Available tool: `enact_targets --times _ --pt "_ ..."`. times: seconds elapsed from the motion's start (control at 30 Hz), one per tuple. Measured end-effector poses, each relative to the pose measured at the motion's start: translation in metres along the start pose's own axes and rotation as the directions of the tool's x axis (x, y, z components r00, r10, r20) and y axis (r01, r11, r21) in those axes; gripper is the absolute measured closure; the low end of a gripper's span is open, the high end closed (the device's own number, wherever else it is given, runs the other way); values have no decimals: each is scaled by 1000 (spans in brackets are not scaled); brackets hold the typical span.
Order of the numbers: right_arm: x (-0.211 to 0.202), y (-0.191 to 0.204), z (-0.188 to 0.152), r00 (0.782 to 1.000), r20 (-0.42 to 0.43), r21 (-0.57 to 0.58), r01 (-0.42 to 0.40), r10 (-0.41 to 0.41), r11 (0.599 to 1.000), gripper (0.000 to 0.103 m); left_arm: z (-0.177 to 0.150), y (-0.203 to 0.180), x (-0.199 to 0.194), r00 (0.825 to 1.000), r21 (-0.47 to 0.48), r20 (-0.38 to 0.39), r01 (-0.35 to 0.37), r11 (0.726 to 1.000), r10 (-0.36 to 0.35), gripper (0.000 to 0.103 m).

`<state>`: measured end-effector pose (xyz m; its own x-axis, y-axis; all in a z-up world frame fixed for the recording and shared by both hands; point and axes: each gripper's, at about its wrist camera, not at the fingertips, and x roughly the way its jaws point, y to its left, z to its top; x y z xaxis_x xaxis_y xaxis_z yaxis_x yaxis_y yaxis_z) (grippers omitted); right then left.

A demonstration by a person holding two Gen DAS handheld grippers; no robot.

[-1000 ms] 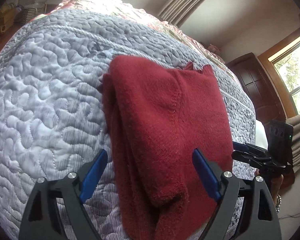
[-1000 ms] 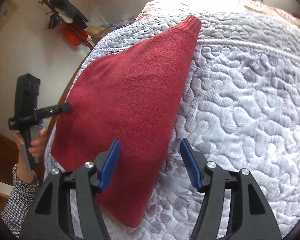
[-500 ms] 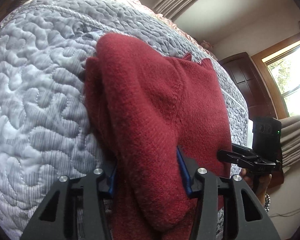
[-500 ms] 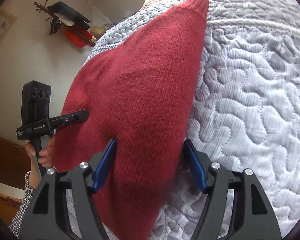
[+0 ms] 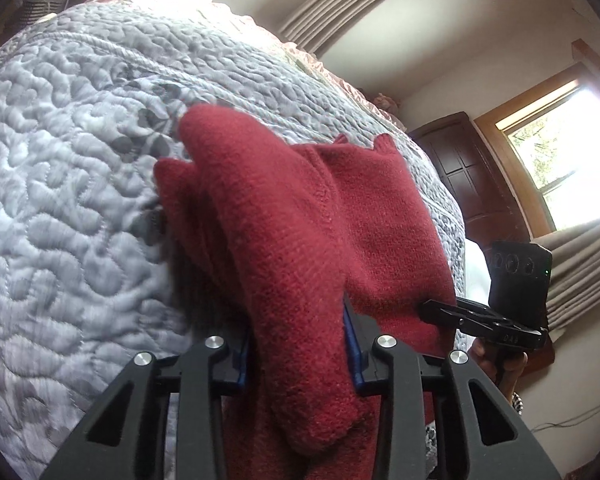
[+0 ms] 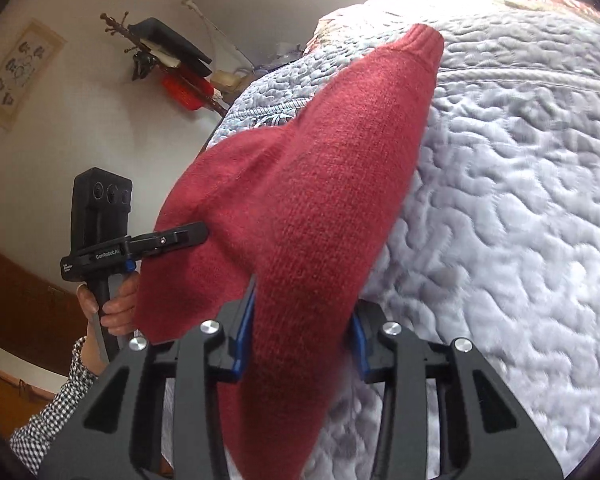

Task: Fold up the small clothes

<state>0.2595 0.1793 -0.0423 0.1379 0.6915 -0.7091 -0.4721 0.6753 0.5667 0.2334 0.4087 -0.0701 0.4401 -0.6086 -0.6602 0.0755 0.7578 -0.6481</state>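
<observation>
A bedroom with pale walls, wood-framed windows and beige curtains (image 5: 332,12) surrounds a bed (image 5: 80,200) covered by a grey-white quilt stitched in wavy lines. On it lies a red knitted sweater (image 5: 372,216), partly folded, its ribbed cuff (image 6: 424,46) pointing toward the far end of the bed. The left tongs (image 5: 298,344) are clenched on a thick fold of the sweater, the blue-lined fingers (image 5: 350,332) pressed against the knit on both sides. The right tongs (image 6: 300,332) grip another bunched fold the same way — the fabric rises between their fingers (image 6: 244,332) and drapes toward the camera. Each wrist view shows the other tongs at the sweater's edge, held by a hand (image 6: 112,304) in a checked sleeve (image 6: 56,408). A dark wooden cabinet (image 5: 480,176) stands beyond the bed.
</observation>
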Motion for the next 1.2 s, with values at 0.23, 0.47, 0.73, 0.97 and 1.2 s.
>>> enact_targets --times 0.23,0.47,0.73,0.97,1.2 --pt "-78 -12 -43 997 56 -3 59 -59 998 65 -37 -82 25 998 94 -35 46 995 -43 68" --pt "-118 -52 -84 991 90 71 94 -101 993 65 -80 -133 72 998 138 -47 45 989 -39 67" --pt "-96 -105 -118 994 107 183 13 -33 983 58 -116 -100 98 999 61 -29 32 998 -30 51" --pt "-102 -83 -128 987 137 204 54 -83 978 44 -124 -110 82 999 52 23 -42 998 41 43" --pt "-123 -64 -172 984 131 193 92 -119 977 43 -165 -139 40 978 147 120 -187 971 170 39"
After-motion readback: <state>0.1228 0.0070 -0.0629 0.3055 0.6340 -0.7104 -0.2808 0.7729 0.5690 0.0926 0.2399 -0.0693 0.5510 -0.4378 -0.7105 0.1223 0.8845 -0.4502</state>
